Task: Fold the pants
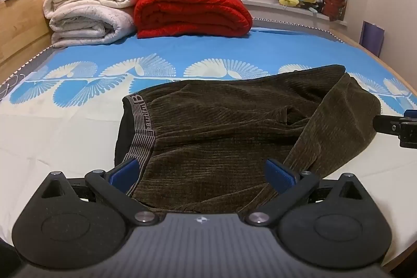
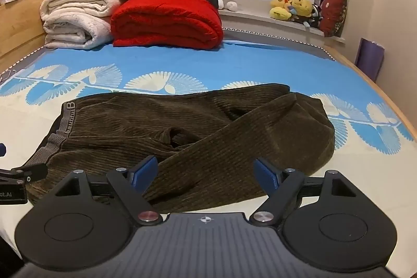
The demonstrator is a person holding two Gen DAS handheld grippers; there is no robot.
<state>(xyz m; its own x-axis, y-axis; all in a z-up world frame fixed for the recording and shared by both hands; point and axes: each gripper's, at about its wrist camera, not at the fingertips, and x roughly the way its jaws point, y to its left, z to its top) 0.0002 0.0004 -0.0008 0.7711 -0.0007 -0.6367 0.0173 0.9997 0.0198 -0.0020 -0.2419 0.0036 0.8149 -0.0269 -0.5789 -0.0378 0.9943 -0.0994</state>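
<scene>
Pants (image 1: 221, 127) lie on the bed (image 1: 65, 137), folded blankets (image 1: 192, 12) behind

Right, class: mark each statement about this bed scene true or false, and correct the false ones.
1. The pants lie rumpled on the bed sheet. True.
2. The left tongs are clamped on the waistband. False: they stand open, gripping nothing.
3. A red blanket sits folded at the far end of the bed. True.
4. The right tongs hold a trouser leg. False: they are open above the fabric.
5. The plush toys lie on the pants. False: they sit on the window sill.
</scene>
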